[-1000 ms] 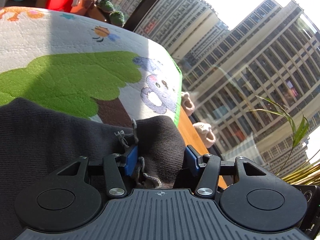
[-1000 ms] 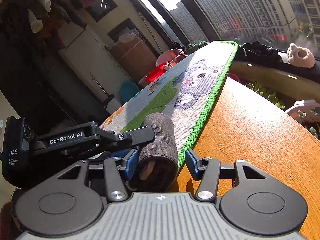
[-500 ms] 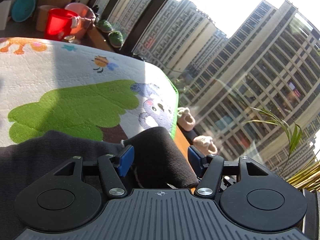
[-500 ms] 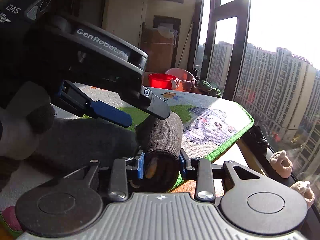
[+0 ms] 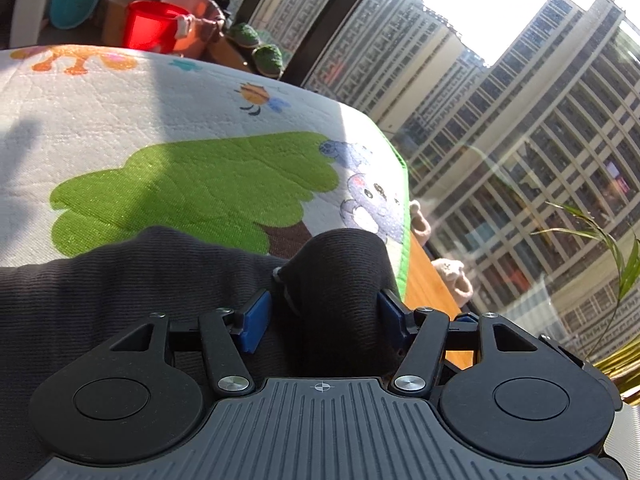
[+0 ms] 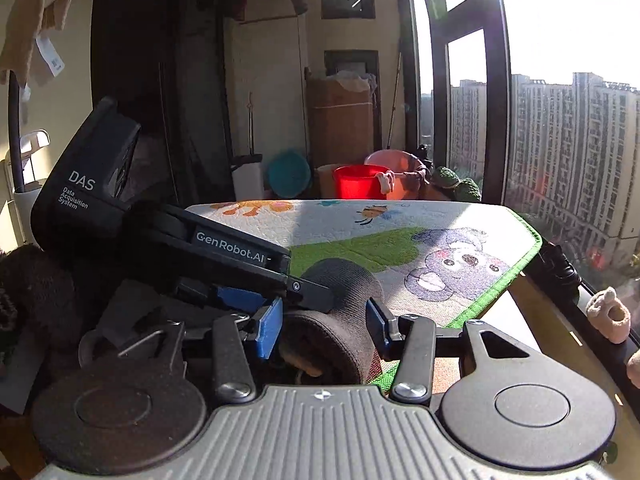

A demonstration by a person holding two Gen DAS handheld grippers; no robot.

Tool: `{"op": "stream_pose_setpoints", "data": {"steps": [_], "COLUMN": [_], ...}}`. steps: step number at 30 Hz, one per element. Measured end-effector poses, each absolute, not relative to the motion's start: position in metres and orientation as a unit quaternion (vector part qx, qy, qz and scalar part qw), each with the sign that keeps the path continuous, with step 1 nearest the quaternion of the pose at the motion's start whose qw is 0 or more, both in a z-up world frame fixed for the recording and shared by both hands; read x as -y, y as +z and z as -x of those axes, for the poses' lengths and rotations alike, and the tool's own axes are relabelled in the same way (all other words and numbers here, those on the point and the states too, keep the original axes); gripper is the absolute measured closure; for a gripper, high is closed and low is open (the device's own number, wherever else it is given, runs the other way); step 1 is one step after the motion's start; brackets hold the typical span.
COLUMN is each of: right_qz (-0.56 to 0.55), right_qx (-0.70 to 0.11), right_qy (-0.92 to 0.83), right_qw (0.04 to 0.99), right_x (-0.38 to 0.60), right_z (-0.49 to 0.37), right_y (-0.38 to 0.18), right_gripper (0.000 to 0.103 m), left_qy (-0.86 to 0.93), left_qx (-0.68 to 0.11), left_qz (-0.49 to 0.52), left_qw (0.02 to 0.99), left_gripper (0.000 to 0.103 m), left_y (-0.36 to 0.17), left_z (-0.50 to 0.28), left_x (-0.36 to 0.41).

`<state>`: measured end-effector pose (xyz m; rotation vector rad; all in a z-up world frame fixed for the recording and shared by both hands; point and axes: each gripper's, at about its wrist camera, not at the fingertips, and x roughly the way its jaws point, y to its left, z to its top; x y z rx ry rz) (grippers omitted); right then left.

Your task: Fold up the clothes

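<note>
A dark grey knitted garment (image 5: 132,276) lies on a cartoon play mat (image 5: 192,128), with a rolled end (image 5: 340,276) near the mat's green right edge. My left gripper (image 5: 324,316) is open, its blue pads on either side of the rolled end. In the right wrist view my right gripper (image 6: 324,320) is shut on the rolled end (image 6: 340,304), its blue pads pressing both sides. The left gripper's body (image 6: 224,256) reaches in from the left, one finger lying over the roll.
The mat covers a wooden table (image 6: 536,320) beside a large window. A red bucket (image 5: 152,30), a pink basin (image 6: 394,162), a teal bowl (image 5: 74,0) and small cactus plants (image 5: 256,46) stand beyond the mat. Knitted slippers (image 6: 608,314) lie on the sill.
The left gripper opened and let go of the garment. The right gripper closed on the rolled end, and its view swung from the window toward the room.
</note>
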<state>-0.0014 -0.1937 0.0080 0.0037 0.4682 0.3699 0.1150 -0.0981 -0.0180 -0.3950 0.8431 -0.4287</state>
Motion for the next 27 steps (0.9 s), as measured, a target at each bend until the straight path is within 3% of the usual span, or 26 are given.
{"op": "stream_pose_setpoints", "data": {"steps": [2,11,15,17,20,22,24,27], "right_qz": [-0.015,0.053,-0.063,-0.133,-0.215,-0.252,-0.252,-0.149], "right_qx": [-0.253,-0.259,-0.281,-0.300,-0.323,-0.338,-0.343,-0.319], "right_qy": [0.196,0.201,0.197,0.194,0.188,0.188,0.189,0.186], "right_qw": [0.947,0.943,0.937,0.925,0.902,0.887,0.885,0.917], "right_x": [0.190,0.171,0.201,0.215,0.225,0.226,0.223,0.200], "right_z": [-0.007,0.001,-0.001,-0.008,-0.020,-0.027,-0.033,-0.027], "right_y": [0.002,-0.005,-0.003,-0.007,-0.018,-0.027,-0.031,-0.016], "right_gripper": [0.067,0.067,0.056,0.056,0.045,0.045,0.053,0.061], "left_qy": [-0.199,-0.180,-0.175,-0.172,-0.172,-0.172,-0.174,-0.163], "left_qx": [-0.402,-0.370,-0.386,-0.388,-0.388,-0.387,-0.386,-0.382], "left_qz": [0.190,0.147,0.148,0.153,0.153,0.155,0.159,0.155], "left_qw": [0.873,0.899,0.894,0.893,0.893,0.893,0.892,0.897], "left_gripper": [0.038,0.035,0.029,0.029,0.029,0.029,0.029,0.029], "left_y": [-0.018,0.001,-0.013,-0.017,-0.017,-0.017,-0.018,-0.011], "left_z": [-0.114,-0.107,-0.111,-0.111,-0.108,-0.104,-0.100,-0.094], "left_x": [0.093,0.091,0.087,0.083,0.081,0.076,0.070,0.063]}}
